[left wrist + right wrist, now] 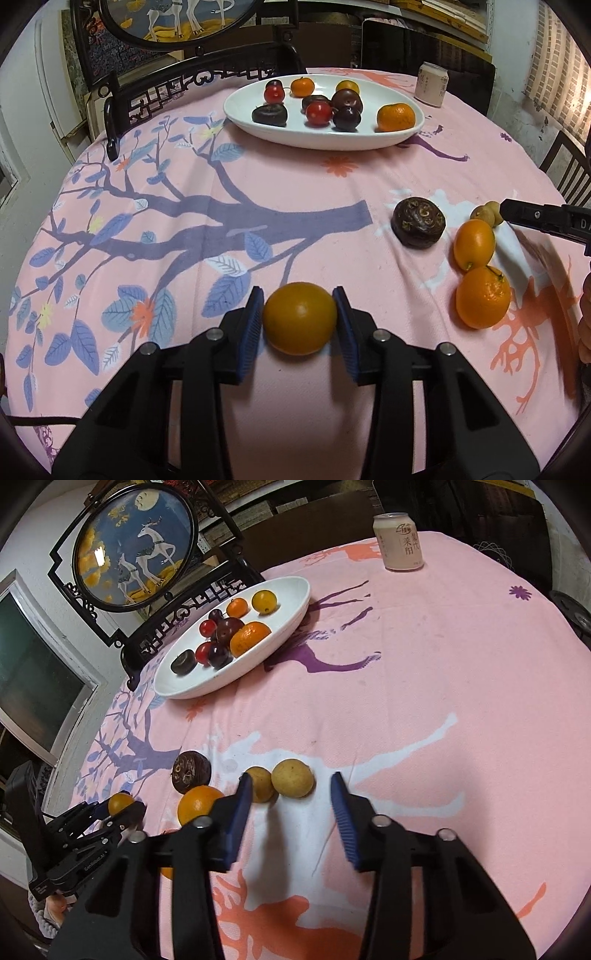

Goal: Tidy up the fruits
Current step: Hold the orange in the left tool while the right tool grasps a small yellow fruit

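Left gripper (299,319): blue pads closed against both sides of a small orange (300,318), which sits low over the pink printed cloth (295,221) covering the counter. Contact of pads on fruit is visible in both views.

Right gripper (291,805): jaws apart, pads pressing on nothing. Two small yellow-brown fruits (292,777) lie on the cloth just ahead of the fingertips, touching each other; the left one sits against the left pad (240,812), the right one stands clear of the right pad.

Loose fruit nearby: a dark brown, wrinkled round fruit (418,222) lies on the cloth; just beside it two further oranges (474,243), one nearly touching the other.

Farther back: a white oval dish (325,138) holds three oranges, two red fruits and several dark purple-brown ones, grouped toward its middle. A pale drink can (432,84) stands upright beyond the dish, apart from it. A dark carved frame with a round deer picture (135,550) stands at the counter's far edge.
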